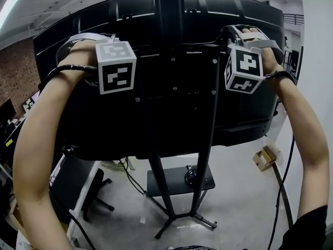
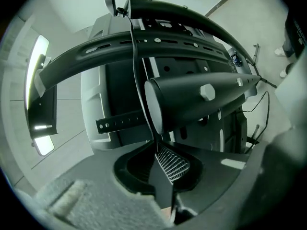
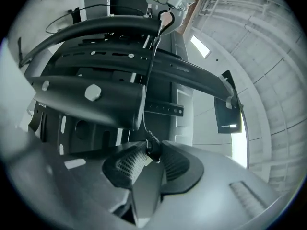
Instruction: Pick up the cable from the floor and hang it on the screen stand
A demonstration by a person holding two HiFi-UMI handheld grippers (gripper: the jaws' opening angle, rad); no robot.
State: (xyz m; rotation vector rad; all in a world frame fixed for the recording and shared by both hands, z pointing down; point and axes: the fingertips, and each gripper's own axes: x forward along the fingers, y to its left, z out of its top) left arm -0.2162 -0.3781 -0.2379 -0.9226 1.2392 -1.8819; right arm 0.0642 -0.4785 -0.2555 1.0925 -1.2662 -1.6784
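1. Both of the person's arms are raised behind the big screen (image 1: 78, 124), one on either side of the screen stand (image 1: 170, 14)'s upright post.
2. The cable (image 2: 135, 66) is off the floor (image 1: 244, 202). It runs taut from one gripper to the other, high up across the curved cross arm (image 2: 86, 56) on the back of the screen.
3. The left gripper (image 2: 160, 150) has its jaws clenched nearly together, pinching the thin cable between the ribbed pads.
4. The right gripper (image 3: 151, 152) has its jaws set wider but also gripping. They hold a thicker dark part of the cable, which looks like a plug or a bunched bit, though I cannot say which.
5. I would say the pick-up is done, and so is the carry up to the stand.
6. The hanging itself is not finished, since both ends are in the jaws and the cable bears on them, not on the stand.
7. What is left, as I judge it, is to lay the span over the cross arm or the post, check that it catches, and let go with both grippers.
8. I cannot tell from here whether the cable already rests on the arm or only passes in front of it.
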